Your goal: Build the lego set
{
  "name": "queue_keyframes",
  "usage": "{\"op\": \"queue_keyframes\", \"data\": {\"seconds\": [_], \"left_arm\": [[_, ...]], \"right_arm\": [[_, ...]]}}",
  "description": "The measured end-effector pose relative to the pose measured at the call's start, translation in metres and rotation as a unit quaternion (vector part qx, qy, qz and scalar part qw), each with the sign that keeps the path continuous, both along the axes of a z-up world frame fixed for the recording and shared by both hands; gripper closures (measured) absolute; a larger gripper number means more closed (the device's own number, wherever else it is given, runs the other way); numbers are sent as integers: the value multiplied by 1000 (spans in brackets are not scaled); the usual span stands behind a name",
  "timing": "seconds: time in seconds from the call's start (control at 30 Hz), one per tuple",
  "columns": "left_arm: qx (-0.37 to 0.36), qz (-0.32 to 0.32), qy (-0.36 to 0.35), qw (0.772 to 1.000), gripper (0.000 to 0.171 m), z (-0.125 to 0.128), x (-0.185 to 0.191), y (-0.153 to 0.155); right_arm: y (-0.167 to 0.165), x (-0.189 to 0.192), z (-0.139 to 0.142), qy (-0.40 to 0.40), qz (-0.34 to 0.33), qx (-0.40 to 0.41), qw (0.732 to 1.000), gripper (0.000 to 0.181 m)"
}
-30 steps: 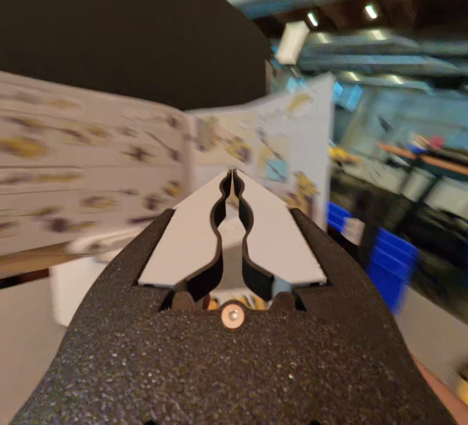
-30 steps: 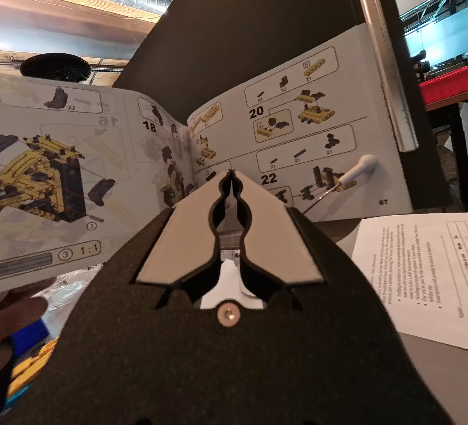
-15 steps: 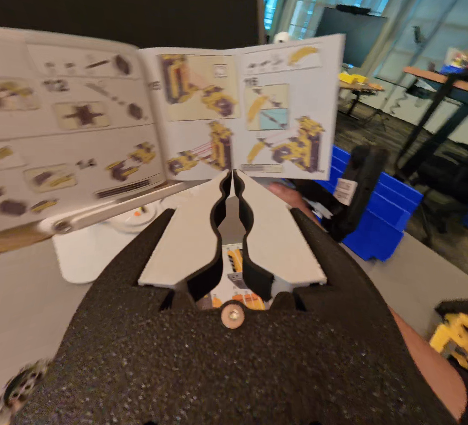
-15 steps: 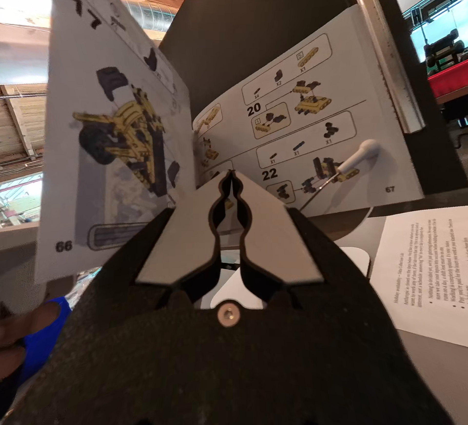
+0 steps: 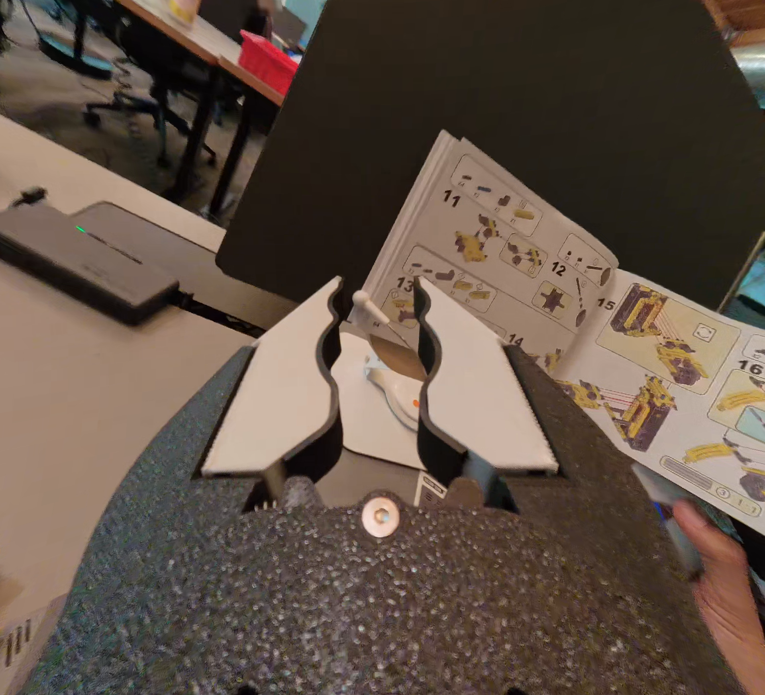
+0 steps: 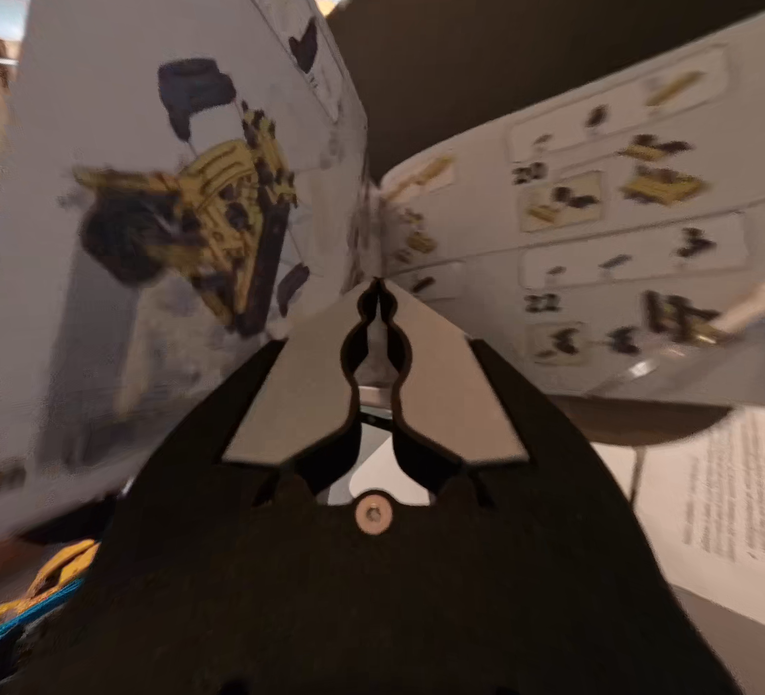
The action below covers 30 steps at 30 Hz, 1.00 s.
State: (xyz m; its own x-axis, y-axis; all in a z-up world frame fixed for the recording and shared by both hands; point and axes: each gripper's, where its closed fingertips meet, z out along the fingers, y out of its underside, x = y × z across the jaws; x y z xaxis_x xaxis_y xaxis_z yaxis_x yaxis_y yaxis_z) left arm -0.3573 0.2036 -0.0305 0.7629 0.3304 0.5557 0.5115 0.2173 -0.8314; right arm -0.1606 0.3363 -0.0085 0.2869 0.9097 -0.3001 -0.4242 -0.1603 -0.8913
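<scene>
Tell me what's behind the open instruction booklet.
A tall black panel stands right behind the open white instruction booklet with yellow-model drawings. The pages cover the panel's lower part, and whatever props the booklet there.

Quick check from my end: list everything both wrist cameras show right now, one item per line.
instruction booklet: one, white with yellow-and-black build diagrams, open, propped against the black panel
black panel: one, upright behind the booklet
white stand: one, under the booklet, its white-tipped arm over the left page
dark flat device: one, green light, table left
printed sheet: one, white, table right
red bin: one, far desk
yellow pieces: blurred, count unclear, lower left of right view
hand: one, lower right of left view
left gripper: open, empty
right gripper: shut, tips at the booklet's spine
</scene>
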Motion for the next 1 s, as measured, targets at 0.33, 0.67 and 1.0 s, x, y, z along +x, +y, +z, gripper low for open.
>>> {"op": "queue_keyframes", "data": {"seconds": [0.33, 0.67, 1.0], "left_arm": [[-8, -105, -58, 993, 138, -27, 24, 29], [3, -137, -113, 984, 140, -44, 24, 42], [29, -149, -104, 983, 165, -41, 28, 41]], "right_arm": [[-56, -78, -4, -187, -3, 129, 974, 181], [-70, -112, -22, -249, -8, 176, 952, 181], [-42, -108, -19, -204, -35, 82, 975, 181]]}}
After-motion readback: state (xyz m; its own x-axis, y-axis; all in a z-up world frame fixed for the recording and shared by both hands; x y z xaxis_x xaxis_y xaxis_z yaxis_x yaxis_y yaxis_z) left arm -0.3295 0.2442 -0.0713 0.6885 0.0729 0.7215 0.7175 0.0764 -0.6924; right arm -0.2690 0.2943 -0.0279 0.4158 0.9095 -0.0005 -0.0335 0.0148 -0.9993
